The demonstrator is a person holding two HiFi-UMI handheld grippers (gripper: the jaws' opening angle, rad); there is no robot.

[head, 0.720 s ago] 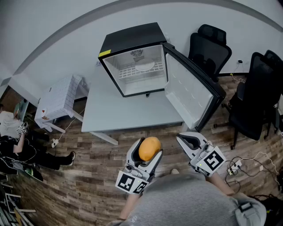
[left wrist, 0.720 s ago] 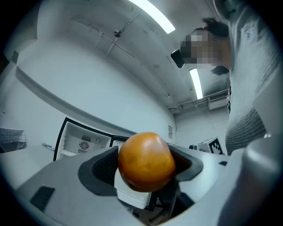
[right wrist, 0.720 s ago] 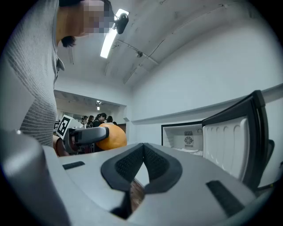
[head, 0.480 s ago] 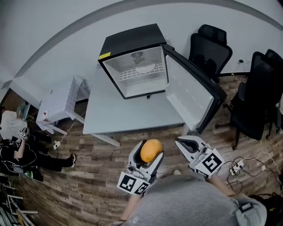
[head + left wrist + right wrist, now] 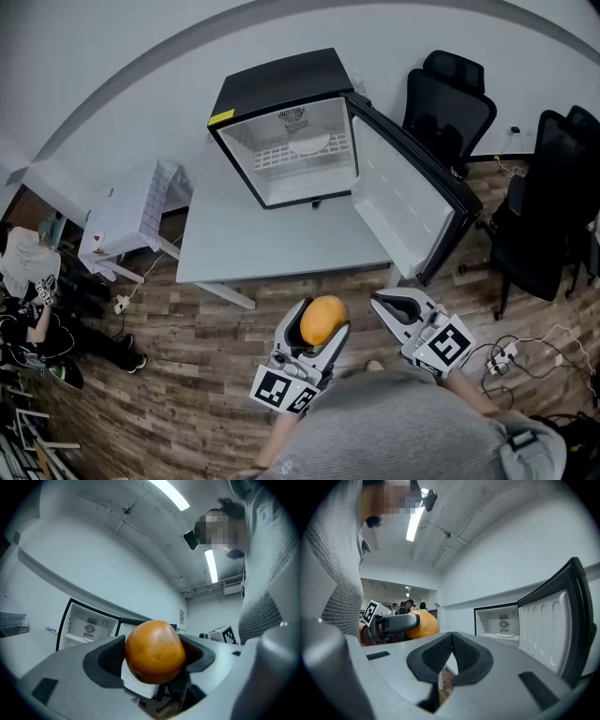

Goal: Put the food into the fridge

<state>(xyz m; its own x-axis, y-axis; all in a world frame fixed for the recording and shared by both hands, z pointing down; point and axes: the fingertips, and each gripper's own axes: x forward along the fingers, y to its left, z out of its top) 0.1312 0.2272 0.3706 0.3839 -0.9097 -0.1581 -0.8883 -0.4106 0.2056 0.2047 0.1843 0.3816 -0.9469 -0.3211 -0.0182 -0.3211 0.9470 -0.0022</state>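
An orange (image 5: 322, 320) (image 5: 154, 651) sits clamped between the jaws of my left gripper (image 5: 317, 330) (image 5: 154, 654), held over the wood floor in front of the table. The same orange (image 5: 421, 624) shows at the left of the right gripper view. My right gripper (image 5: 394, 302) (image 5: 451, 660) is beside it on the right, its pads meeting with nothing between them. The black mini fridge (image 5: 281, 127) (image 5: 84, 627) (image 5: 501, 623) stands on the grey table (image 5: 272, 244) ahead, its door (image 5: 405, 197) (image 5: 562, 625) swung open to the right. A white plate (image 5: 307, 142) lies on its wire shelf.
Black office chairs (image 5: 448, 108) stand right of the fridge door. A white tiled side table (image 5: 127, 214) is left of the grey table. A person (image 5: 37, 309) sits on the floor at far left. Cables and a power strip (image 5: 497, 356) lie on the floor at right.
The seated person at far left has shifted a little. Both grippers and the orange hold nearly the same place.
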